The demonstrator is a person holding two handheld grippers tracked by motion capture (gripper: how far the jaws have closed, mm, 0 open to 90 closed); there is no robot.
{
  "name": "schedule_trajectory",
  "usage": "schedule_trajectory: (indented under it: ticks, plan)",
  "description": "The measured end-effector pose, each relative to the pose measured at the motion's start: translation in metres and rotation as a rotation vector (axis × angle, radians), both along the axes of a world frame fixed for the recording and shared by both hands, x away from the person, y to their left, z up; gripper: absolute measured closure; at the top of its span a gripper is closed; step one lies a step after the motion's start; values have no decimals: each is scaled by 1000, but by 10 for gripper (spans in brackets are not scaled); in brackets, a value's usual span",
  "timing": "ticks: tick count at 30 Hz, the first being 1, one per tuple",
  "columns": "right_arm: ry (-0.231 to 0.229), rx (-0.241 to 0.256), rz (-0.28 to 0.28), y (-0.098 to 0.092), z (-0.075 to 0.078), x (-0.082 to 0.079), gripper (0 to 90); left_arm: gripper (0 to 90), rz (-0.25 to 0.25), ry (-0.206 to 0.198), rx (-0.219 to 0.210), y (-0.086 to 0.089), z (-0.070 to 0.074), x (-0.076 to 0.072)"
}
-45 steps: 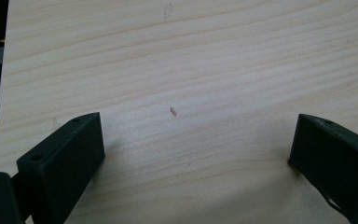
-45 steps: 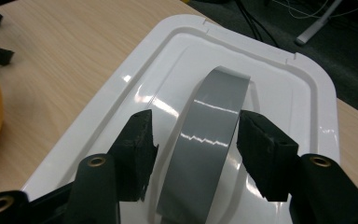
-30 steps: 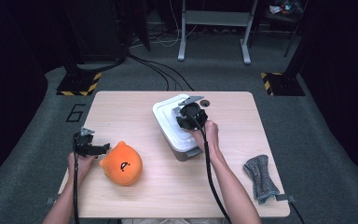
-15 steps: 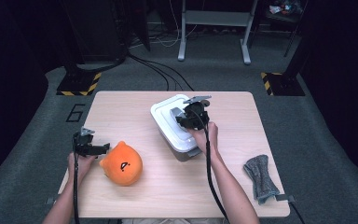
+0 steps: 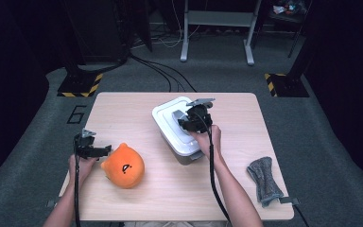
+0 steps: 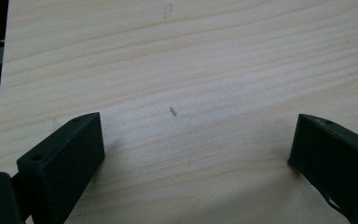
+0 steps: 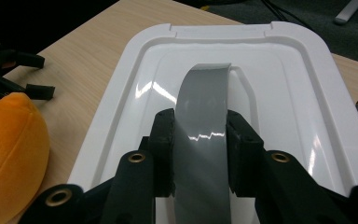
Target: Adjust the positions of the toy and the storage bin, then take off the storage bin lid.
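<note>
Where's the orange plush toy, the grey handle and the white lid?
orange plush toy (image 5: 124, 165), high view, middle of its round body.
grey handle (image 7: 200, 121), right gripper view, shiny strap between the jaws.
white lid (image 7: 289, 93), right gripper view, flat top.

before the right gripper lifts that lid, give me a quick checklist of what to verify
1. Right gripper closed on the grey handle of the white lid: ok, a jaw presses each side.
2. Grip centred on the handle: ok.
3. Lid free of the grey bin below: cannot tell, no latches visible.
4. Left gripper out of the way: ok, open over bare table, apart from the bin.
5. Orange plush toy away from the bin: ok, a gap between them.
6. Grey cloth away from the bin: ok, near the table's right edge.
</note>
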State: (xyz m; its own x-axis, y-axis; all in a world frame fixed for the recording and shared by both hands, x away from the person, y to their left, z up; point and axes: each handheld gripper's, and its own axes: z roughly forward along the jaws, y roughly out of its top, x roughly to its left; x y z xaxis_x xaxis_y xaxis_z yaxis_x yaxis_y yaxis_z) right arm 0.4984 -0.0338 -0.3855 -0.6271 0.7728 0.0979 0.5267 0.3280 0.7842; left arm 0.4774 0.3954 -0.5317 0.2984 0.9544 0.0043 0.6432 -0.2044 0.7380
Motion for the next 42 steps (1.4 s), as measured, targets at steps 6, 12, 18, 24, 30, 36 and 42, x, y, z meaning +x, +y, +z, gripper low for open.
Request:
schedule_trajectory:
  ticks: [6,12,18,24,30,36,42]
  plan:
    - [-13,-3,0,1,0,0,671,26,1,-1,-1,0,0,0]
    - [-22,10,-8,0,3,-1,670,26,1,0,0,0,0,0]
    - [-41,18,-12,-1,10,-5,670,26,0,0,-1,0,0,0]
    - [-65,25,-8,-7,19,-6,669,26,0,-1,0,0,0,0]
    - [-79,28,-20,-16,25,-8,669,26,0,0,-1,0,0,0]
    - [-87,32,-35,-24,30,-8,669,26,1,-1,-1,0,0,0]
    - [-98,33,-51,-34,34,-9,669,26,1,0,-1,0,0,0]
